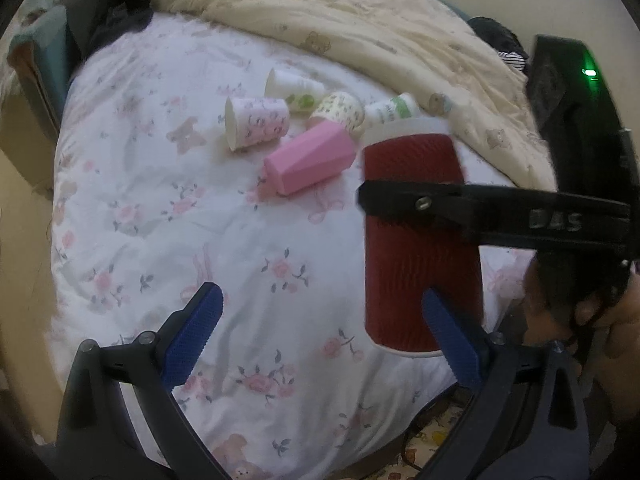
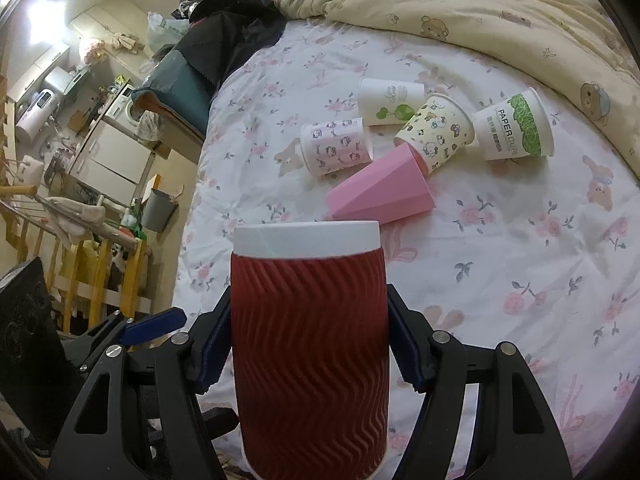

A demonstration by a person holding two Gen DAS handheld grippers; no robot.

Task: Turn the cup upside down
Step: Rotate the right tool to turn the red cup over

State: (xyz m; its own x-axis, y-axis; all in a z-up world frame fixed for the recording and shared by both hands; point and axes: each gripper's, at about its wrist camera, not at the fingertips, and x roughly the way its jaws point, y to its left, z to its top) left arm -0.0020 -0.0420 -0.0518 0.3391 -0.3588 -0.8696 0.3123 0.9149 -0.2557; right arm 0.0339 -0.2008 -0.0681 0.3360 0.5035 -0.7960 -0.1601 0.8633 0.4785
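Your right gripper [image 2: 308,352] had the red ribbed cup [image 2: 310,344] pinched across its middle, one blue-padded finger on each side of the wall, closed just far enough to bear on the ribbing without visibly denting it. That mid-body hold made sense for a flip: the cup could be turned about the grip with neither end swinging far. You held it clear above the floral bedsheet [image 2: 500,280], white band farthest from the camera, so nothing would catch it as it turned (which end was the mouth, I could not tell from either view).

Your left gripper [image 1: 324,332] stood wide open and held nothing, its blue pads [image 1: 192,336] spread apart over the sheet, with the red cup just beyond the right-hand pad and not between them. It looked to be kept there as a spare, close enough to steady or take over the cup.

Farther off on the sheet lay a loose cluster on their sides: a pink faceted cup [image 2: 380,192], a pink-flowered paper cup [image 2: 338,146], a cartoon-print cup [image 2: 436,136], a white cup with a green sprout [image 2: 390,102] and a cup lettered PAPER CUPS [image 2: 514,128]. You carried the red one well apart from them, on the near side, probably so the landing spot stayed free. A cream quilt [image 2: 480,4] was bunched along the far edge.
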